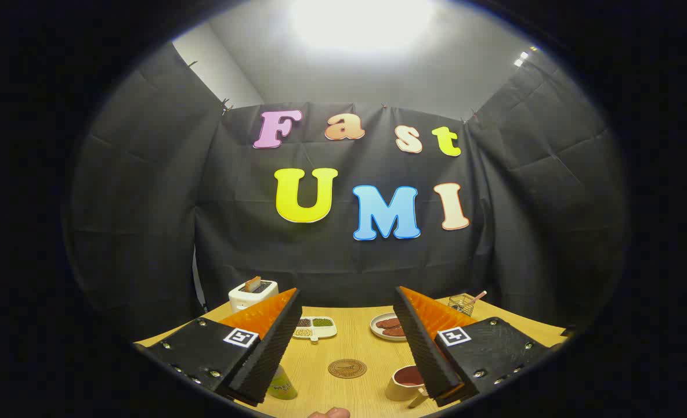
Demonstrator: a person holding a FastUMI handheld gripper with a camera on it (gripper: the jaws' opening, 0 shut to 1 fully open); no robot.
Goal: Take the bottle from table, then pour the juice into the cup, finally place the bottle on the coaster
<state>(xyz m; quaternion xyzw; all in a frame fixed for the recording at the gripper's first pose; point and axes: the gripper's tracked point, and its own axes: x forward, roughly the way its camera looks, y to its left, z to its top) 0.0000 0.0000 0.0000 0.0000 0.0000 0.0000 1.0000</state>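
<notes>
My gripper (346,293) is open and held above the wooden table (361,342), with nothing between its widely spread fingers. Below the left finger stands a yellow-green bottle (281,384), mostly hidden by that finger. A round brown coaster (347,368) lies on the table between the fingers. To its right sits a cream cup (404,383) with a reddish-brown inside, partly covered by the right finger.
At the table's far side stand a white toaster (252,293), a white divided dish (314,327) of grains, a plate (389,326) of brown pieces and a wire basket (464,303). A person's fingertip (329,413) shows at the near edge.
</notes>
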